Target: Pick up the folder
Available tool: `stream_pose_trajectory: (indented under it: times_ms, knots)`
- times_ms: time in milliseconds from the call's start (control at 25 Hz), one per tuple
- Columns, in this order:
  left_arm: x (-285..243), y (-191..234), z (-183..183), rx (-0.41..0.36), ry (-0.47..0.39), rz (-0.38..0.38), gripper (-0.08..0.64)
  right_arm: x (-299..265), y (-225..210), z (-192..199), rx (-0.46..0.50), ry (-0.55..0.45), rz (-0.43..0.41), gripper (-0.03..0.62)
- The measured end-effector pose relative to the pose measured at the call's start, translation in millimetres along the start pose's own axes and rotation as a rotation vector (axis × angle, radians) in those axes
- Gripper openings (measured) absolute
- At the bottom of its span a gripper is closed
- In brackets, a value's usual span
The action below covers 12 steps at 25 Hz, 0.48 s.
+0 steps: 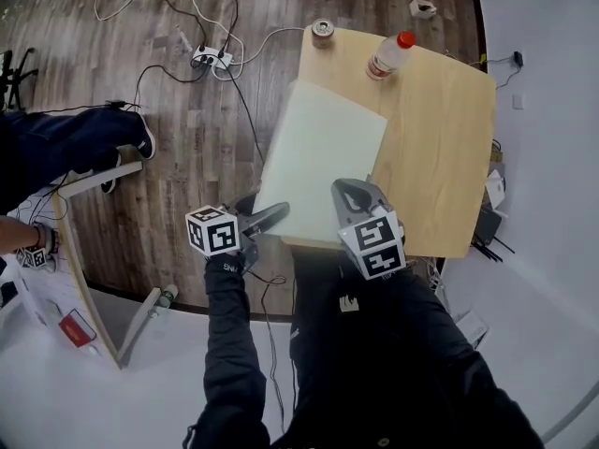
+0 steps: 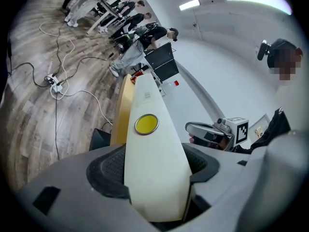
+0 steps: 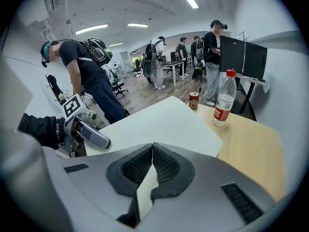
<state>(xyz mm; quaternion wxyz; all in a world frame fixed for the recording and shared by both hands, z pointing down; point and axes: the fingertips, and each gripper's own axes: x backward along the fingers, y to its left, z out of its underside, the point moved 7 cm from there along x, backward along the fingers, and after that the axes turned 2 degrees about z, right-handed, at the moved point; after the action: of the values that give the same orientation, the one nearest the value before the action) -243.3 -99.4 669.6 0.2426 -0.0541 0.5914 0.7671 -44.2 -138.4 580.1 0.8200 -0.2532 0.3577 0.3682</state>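
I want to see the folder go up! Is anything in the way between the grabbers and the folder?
Nothing is in the way. The left gripper and the right gripper both clamp the folder at its near end. The bottle and can stand at the table's far end, apart from it.

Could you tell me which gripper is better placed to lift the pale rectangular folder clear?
Probably the left gripper: its jaws clasp the pale rectangular folder's broad side with the round yellow button. The right gripper pinches only a thin edge.
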Motion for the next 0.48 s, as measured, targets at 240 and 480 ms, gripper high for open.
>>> stream_pose_trajectory:
  times_ms: [240, 480]
  knots:
    - [9.3, -37.7, 4.1, -0.016, -0.062, -0.109, 0.334, 31.0, -1.4, -0.6, -0.012, -0.044, 0.01, 0.025]
    - [21.6, -64.2, 17.8, -0.009, -0.124, -0.151, 0.316, 59.0, -2.4, 2.7, -0.022, -0.078, 0.012, 0.025]
